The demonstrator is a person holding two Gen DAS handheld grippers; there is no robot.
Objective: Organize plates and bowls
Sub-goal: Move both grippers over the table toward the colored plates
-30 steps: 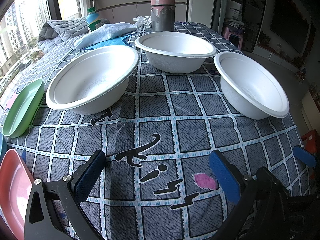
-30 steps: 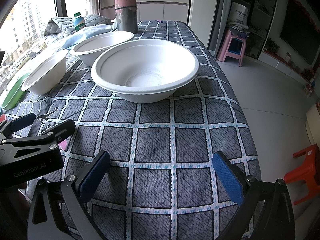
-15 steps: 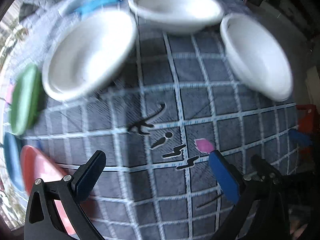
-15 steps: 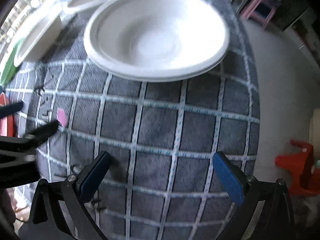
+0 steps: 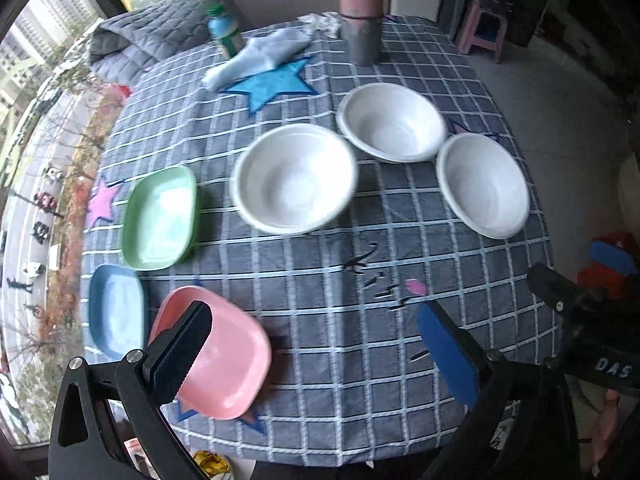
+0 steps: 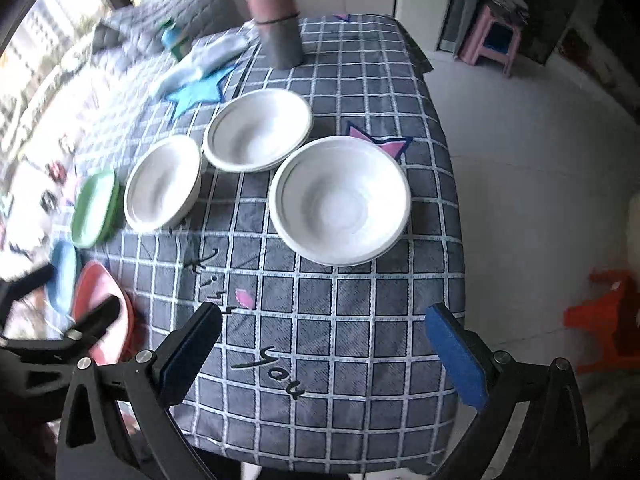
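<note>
We see the checked tablecloth [image 5: 360, 360] carrying three white bowls [image 5: 294, 178] at 12 o'clock in both views, while only the left view fully shows green [image 5: 160, 218], pink [image 5: 228, 354] and blue [image 5: 114, 312] plates at 9, with left gripper [image 5: 316, 354] and right gripper [image 6: 320, 356] both wide open, empty.

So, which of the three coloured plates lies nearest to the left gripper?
The pink plate: one of the left gripper fingers overlaps its edge in the left wrist view. The blue plate and the green plate lie farther away.
</note>
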